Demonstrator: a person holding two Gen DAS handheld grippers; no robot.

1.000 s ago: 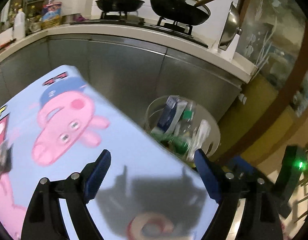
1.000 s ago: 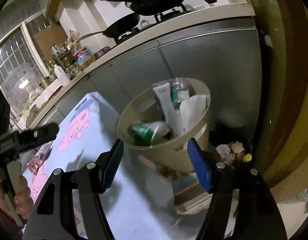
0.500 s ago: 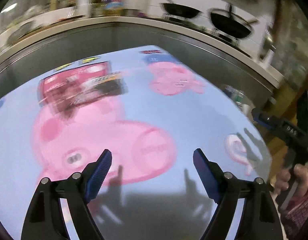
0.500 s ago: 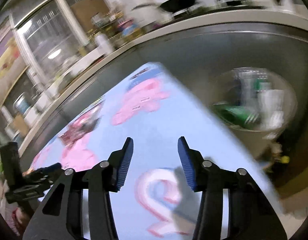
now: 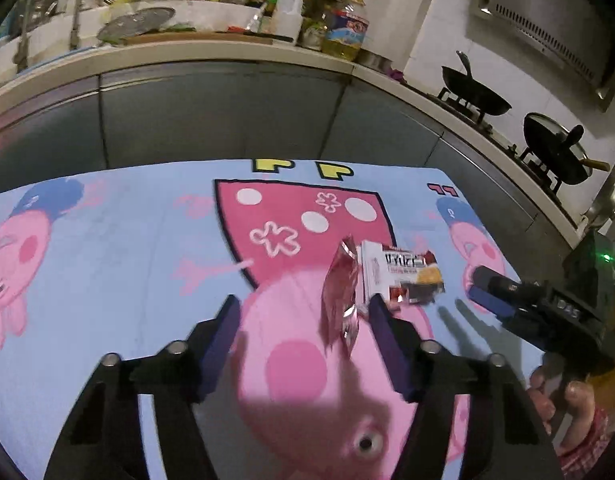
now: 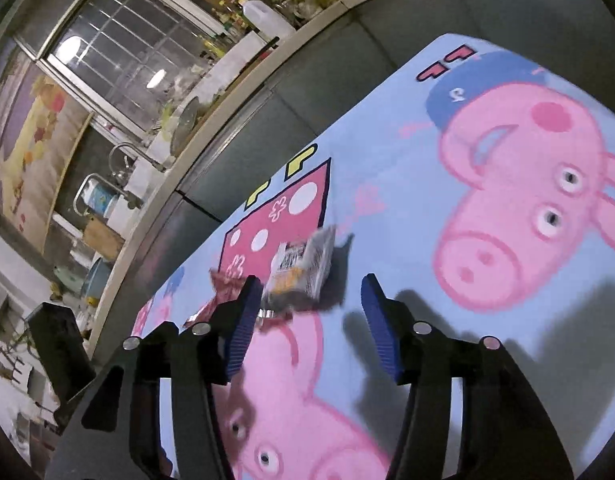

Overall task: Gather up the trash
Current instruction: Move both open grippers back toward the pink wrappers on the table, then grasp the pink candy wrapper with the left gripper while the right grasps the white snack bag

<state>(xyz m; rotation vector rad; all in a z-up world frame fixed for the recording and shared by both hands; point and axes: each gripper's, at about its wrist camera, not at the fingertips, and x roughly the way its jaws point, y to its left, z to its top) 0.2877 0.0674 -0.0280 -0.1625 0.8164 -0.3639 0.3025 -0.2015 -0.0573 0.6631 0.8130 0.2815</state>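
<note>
Left gripper [image 5: 303, 312]: I read its jaws as part-way apart and closing. The red foil wrapper [image 5: 341, 300] stands on edge between them, just beside the right-hand blue pad; I cannot tell whether that pad touches it. Nothing is clamped.

Red foil wrapper, position: on the cartoon-pig tablecloth [image 5: 107, 260], over the pink snout print, touching the white snack packet [image 5: 399, 276] on its right.

Right gripper [image 6: 311, 300]: I read its jaws as part-way apart and opening. The white snack packet lies ahead of the fingertips, nearer the left pad, not pinched.

Change from earlier frames: a second ago both cameras faced the beige waste bin beside the steel cabinets, with bottles and a green can in it. The bin is now out of both views. Both grippers have swung across to the table centre, and the two pieces of trash have come into view.

Left wrist view only: the right gripper's blue fingertip [image 5: 487, 296] and the person's hand [image 5: 563, 400] at the right edge; two black pans [image 5: 475, 92] on the stove; the bottles on the counter.

Right wrist view only: the barred window [image 6: 127, 52], the sink tap [image 6: 123, 160], and the left gripper's black body at the lower left edge.
</note>
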